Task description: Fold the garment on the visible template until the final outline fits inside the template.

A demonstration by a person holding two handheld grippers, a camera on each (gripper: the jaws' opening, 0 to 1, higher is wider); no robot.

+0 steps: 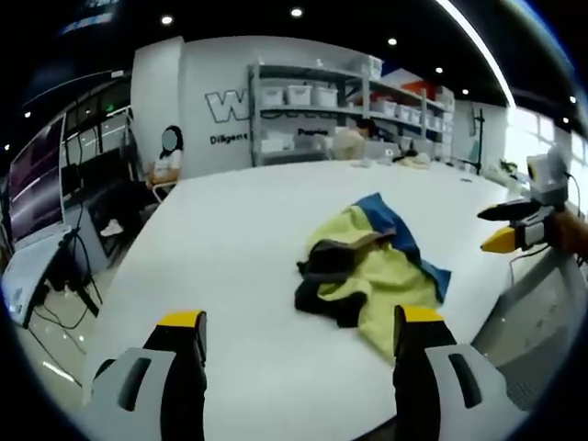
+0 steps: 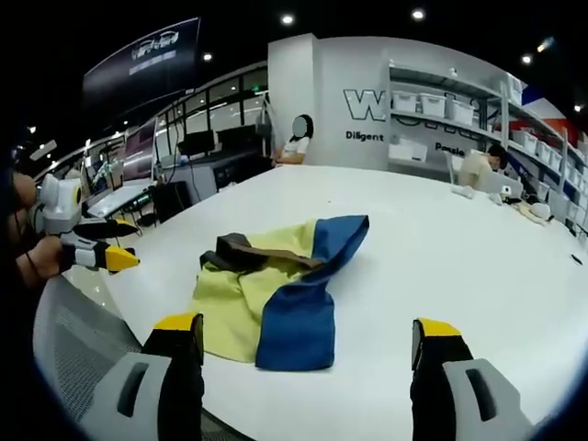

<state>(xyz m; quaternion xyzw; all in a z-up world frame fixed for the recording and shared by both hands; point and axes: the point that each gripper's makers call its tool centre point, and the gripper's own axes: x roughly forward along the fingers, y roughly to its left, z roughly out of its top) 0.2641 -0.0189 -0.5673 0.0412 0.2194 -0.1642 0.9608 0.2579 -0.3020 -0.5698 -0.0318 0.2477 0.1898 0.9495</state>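
Note:
A crumpled garment (image 1: pixel 372 262) in yellow, blue and black lies bunched on the white table (image 1: pixel 230 257). In the right gripper view the same garment (image 2: pixel 276 285) shows a wide blue panel beside yellow cloth, with a dark collar part on top. My left gripper (image 1: pixel 301 344) is open near the table's front edge, short of the garment, with nothing between its jaws. My right gripper (image 2: pixel 308 358) is open too, just in front of the blue panel. The right gripper (image 1: pixel 510 228) enters the left gripper view from the right; the left gripper (image 2: pixel 101 246) appears at the left of the right gripper view.
A mesh chair back (image 2: pixel 78 344) stands at the table edge near me. Shelves with white bins (image 1: pixel 322 110) line the far wall. Two people sit beyond the table (image 2: pixel 296 142) (image 2: pixel 478 167). Desks with monitors (image 1: pixel 37 184) fill the left side.

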